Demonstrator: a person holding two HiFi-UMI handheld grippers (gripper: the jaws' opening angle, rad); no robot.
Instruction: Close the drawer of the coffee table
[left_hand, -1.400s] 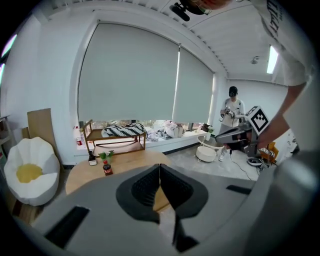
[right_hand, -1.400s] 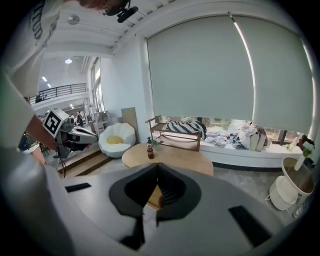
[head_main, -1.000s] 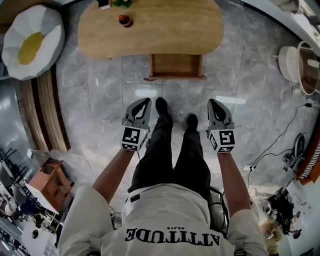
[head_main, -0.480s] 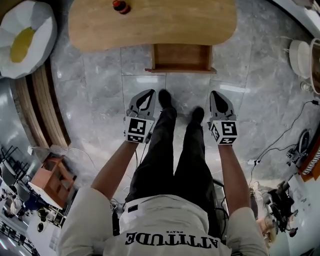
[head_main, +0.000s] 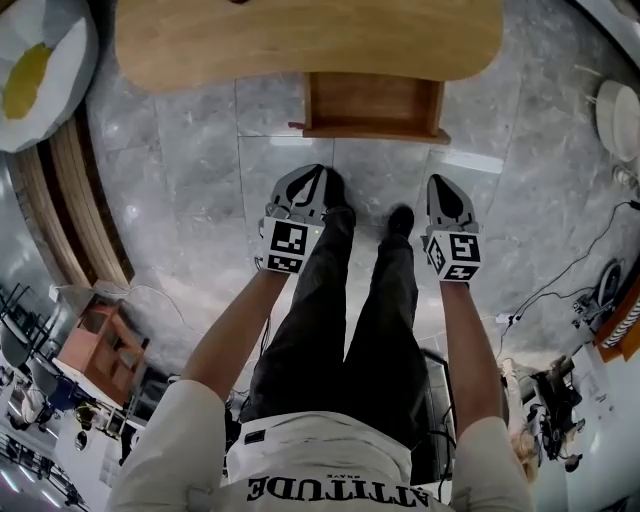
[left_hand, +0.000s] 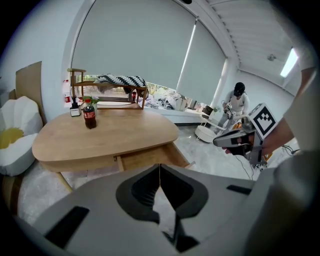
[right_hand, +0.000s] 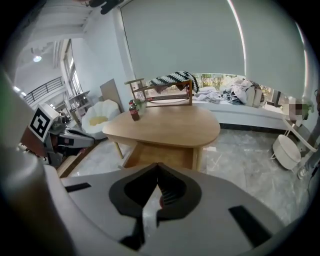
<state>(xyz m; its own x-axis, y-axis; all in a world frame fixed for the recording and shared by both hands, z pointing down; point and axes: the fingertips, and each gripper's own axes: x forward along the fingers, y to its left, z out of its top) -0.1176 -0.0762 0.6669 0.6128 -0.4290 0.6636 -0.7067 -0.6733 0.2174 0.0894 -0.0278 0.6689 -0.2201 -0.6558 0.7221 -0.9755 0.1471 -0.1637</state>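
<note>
The wooden coffee table (head_main: 300, 40) stands ahead of me with its drawer (head_main: 372, 105) pulled out toward my feet. My left gripper (head_main: 316, 174) is shut and empty, held over the floor short of the drawer's left front corner. My right gripper (head_main: 441, 182) is likewise shut and empty, short of the drawer's right corner. In the left gripper view the shut jaws (left_hand: 160, 165) point at the open drawer (left_hand: 150, 157). From the right gripper view the closed jaws (right_hand: 158, 165) face the drawer front (right_hand: 162, 155). Neither gripper touches the drawer.
A cola bottle (left_hand: 89, 114) stands on the tabletop's far left. An egg-shaped cushion (head_main: 30, 65) lies left of the table, beside curved wooden slats (head_main: 80, 200). A white round stand (head_main: 620, 120) and cables (head_main: 560, 290) are at the right. My shoes (head_main: 335, 190) stand between the grippers.
Both grippers have sunk lower, still shut. The table and drawer now sit closer to the grippers in the head view, and the bottle has slipped out of that view.
</note>
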